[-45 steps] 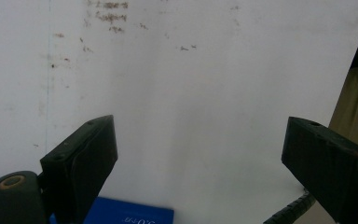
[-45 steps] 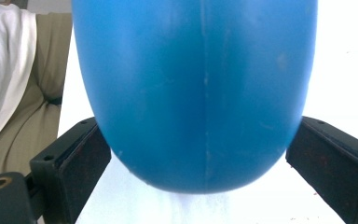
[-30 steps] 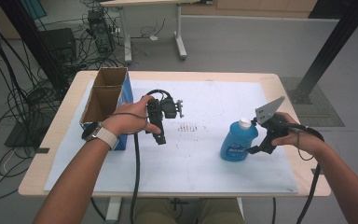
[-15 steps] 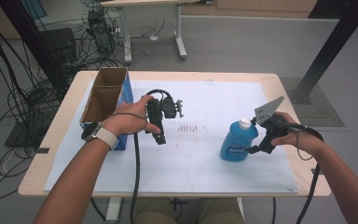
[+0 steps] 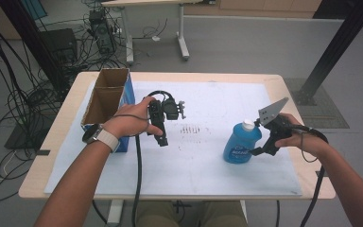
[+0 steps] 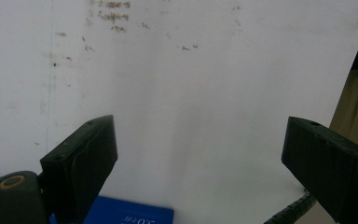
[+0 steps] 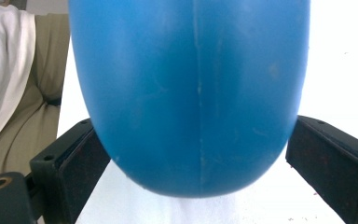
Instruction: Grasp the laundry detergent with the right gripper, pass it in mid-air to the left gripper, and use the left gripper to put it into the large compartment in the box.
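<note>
At the far left of the bench (image 5: 56,156) stands an open cardboard box (image 5: 105,97) with blue sides, split into two compartments, its long axis running near to far. Just right of it, the person's left hand (image 5: 130,122), a watch on its wrist, holds the left tool (image 5: 162,140) low over the white sheet (image 5: 203,165) that covers most of the bench top. In the left gripper view its two black jaws stand wide apart with nothing between them, only the stained white sheet beyond, and a strip of the box's blue side (image 6: 126,215) at the bottom edge.

Near the middle of the sheet lies a small patch of dark marks (image 5: 191,129).

Right of centre, a blue bottle (image 5: 242,141) with a white cap stands upright on the sheet, a little toward the near side. The right tool (image 5: 259,150), held in the right hand (image 5: 302,138), sits against the bottle's lower right side. In the right gripper view the blue body (image 7: 191,93) fills the space between the jaws, with both pads pressed on its flanks, so the tool is gripping the bottle.
</note>
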Motion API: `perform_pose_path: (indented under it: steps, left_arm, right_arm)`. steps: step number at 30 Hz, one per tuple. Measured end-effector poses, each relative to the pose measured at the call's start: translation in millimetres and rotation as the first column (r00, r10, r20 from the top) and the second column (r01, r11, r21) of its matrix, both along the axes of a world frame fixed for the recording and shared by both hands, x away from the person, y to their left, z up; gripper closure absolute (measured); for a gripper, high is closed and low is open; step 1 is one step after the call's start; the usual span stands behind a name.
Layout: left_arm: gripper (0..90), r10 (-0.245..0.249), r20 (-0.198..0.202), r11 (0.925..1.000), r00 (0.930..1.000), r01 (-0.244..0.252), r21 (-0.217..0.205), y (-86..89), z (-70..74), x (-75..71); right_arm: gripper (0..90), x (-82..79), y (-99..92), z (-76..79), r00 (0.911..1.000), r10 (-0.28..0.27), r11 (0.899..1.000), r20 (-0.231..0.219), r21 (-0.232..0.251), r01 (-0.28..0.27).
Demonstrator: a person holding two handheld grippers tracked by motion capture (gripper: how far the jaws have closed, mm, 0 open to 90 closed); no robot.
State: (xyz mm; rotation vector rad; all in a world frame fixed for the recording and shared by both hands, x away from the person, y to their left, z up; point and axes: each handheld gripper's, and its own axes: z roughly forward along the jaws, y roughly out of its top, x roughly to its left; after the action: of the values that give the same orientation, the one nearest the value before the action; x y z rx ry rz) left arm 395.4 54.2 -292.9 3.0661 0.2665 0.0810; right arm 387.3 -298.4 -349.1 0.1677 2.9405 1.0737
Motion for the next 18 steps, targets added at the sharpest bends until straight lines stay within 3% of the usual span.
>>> perform_pose_path:
  steps: [18]
  left_arm:
    - [10.7,0.003,0.003,1.0000,1.0000,-0.002,-0.006,0.0,-0.7,0.1]
  right_arm:
    - [6.6,0.4,-1.1,1.0,1.0000,-0.005,1.000,0.004,0.003,0.005]
